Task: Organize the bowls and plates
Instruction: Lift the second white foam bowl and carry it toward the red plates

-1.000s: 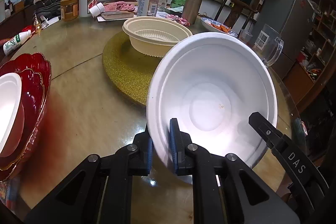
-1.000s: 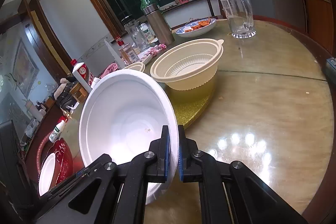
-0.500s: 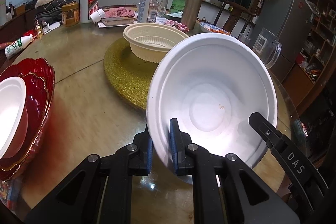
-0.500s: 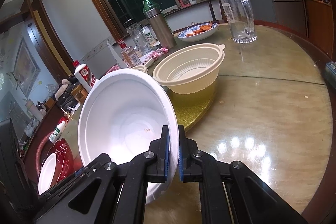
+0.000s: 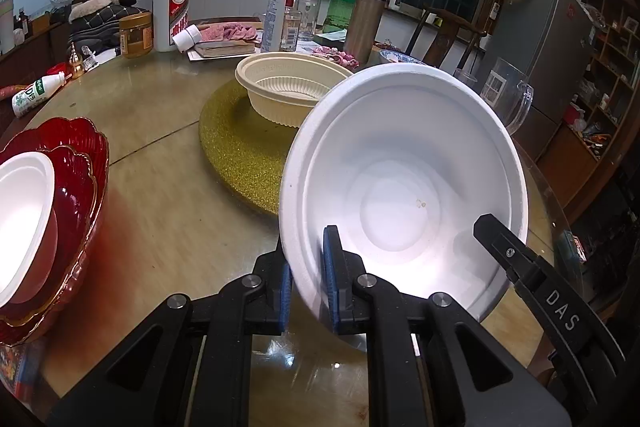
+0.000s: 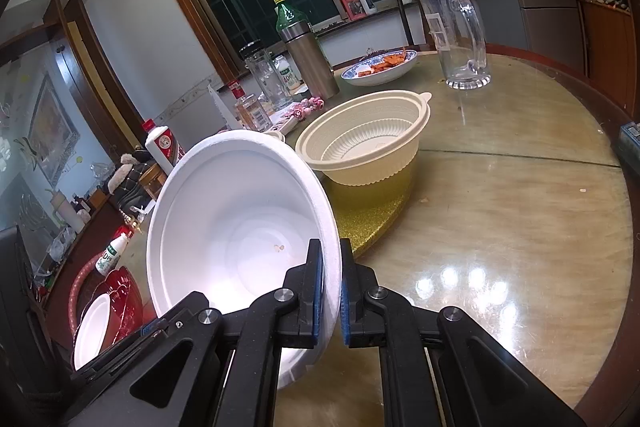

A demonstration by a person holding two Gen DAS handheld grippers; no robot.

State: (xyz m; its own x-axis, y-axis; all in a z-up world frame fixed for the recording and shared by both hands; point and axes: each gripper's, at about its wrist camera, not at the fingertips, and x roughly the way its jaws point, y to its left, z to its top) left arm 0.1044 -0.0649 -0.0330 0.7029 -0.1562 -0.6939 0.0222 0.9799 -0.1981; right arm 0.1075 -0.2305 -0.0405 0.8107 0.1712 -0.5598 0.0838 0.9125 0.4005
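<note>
A large white foam bowl (image 5: 404, 195) is held tilted above the table by both grippers. My left gripper (image 5: 306, 287) is shut on its left rim. My right gripper (image 6: 330, 291) is shut on its right rim, where the bowl (image 6: 236, 227) fills the left of that view. The right gripper's finger also shows in the left wrist view (image 5: 504, 247). A cream plastic bowl (image 5: 292, 87) sits on a gold turntable (image 5: 240, 147). Red scalloped plates (image 5: 76, 179) at the left hold a smaller white bowl (image 5: 22, 223).
Bottles, jars and a steel flask (image 5: 366, 19) crowd the far side of the round table. A glass mug (image 6: 460, 39) and a blue dish of food (image 6: 380, 67) stand at the far right. A small white bottle (image 5: 36, 95) lies at the left edge.
Both grippers have lifted the white bowl slightly and the views have shifted a little; the red plates sit further into the left wrist view. The grips are unchanged.
</note>
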